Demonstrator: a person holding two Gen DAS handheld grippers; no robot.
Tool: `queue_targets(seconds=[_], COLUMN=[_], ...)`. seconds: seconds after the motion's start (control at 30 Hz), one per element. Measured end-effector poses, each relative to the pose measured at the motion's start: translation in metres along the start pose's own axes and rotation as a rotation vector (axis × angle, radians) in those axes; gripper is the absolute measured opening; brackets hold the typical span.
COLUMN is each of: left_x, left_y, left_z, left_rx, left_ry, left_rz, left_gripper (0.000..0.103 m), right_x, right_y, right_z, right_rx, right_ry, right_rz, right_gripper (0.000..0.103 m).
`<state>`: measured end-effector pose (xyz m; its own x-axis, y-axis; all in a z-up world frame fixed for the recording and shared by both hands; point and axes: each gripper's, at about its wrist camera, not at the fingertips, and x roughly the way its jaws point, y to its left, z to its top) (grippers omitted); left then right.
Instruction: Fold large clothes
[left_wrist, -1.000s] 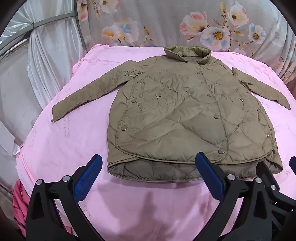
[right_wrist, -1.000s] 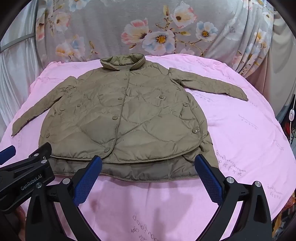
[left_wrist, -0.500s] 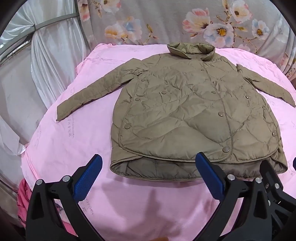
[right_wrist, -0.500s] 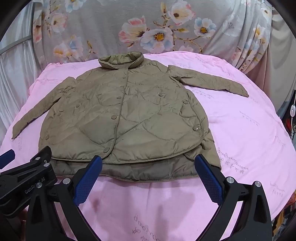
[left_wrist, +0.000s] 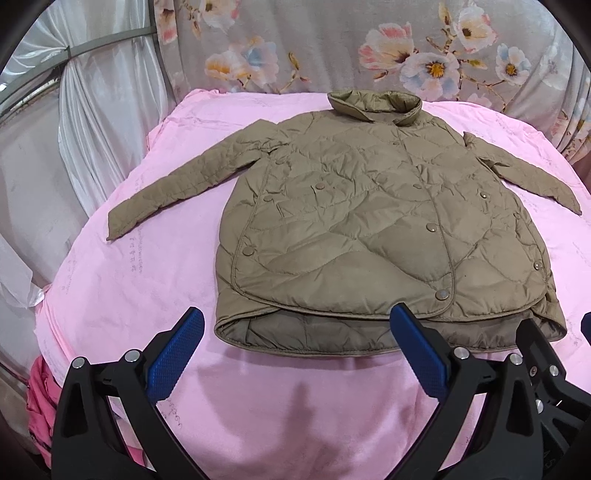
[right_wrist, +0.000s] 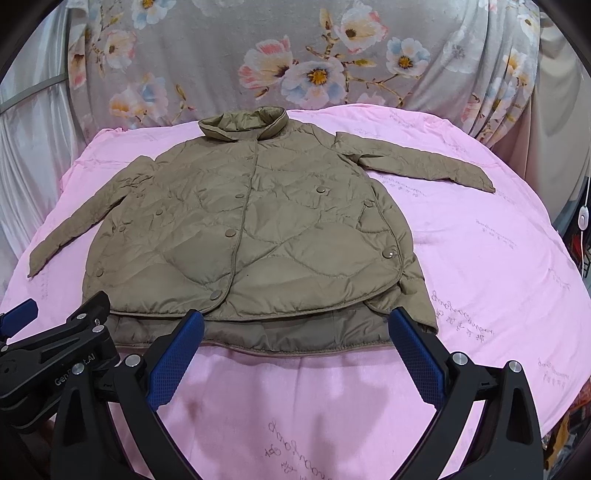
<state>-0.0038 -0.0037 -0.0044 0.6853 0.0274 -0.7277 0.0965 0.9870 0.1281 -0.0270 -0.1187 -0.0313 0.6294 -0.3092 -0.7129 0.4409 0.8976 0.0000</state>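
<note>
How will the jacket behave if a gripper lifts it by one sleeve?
The jacket is quilted and puffy, so probably light but floppy: the body would sag and trail. Its smooth, slightly shiny shell may slip between the pads, so a deep pinch seems safer.

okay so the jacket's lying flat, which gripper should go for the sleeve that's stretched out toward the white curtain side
Left. The left gripper is open and looks nearer that sleeve of the quilted jacket, which lies on its side. The right gripper, also open, would have to cross over the jacket.
</note>
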Motion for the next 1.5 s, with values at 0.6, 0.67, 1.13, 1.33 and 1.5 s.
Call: queue_targets(seconds=[0.6, 0.67, 1.13, 1.33, 1.5], left_x=[0.003, 0.0047, 0.007, 0.0073, 0.0076], left_y=[-0.0004, -0.0008, -0.0012, 0.0012, 0.0021], left_z=[0.0011, 0.0009, 0.0009, 0.0005, 0.0003], left_rx=[0.002, 0.005, 0.017, 0.013, 0.01], left_ry=[0.04, 0.046, 0.057, 0.064, 0.069], left_rz=[0.003, 0.001, 0.004, 0.002, -0.001], left_gripper=[0.098, 0.098, 0.098, 0.098, 0.098], right_x=[-0.0012, 0.0, 0.0025, 0.0023, 0.0012], right_y=[-0.0018, -0.0018, 0.0002, 0.0017, 0.0039], right_z=[-0.0043, -0.0036, -0.0037, -0.0031, -0.0026], right_rx=[0.005, 0.003, 0.001, -0.002, -0.005], right_ry=[0.005, 0.009, 0.015, 0.015, 0.014], right_rz=[0.001, -0.001, -0.005, -0.006, -0.004], right_gripper=[0.098, 0.098, 0.098, 0.098, 0.098])
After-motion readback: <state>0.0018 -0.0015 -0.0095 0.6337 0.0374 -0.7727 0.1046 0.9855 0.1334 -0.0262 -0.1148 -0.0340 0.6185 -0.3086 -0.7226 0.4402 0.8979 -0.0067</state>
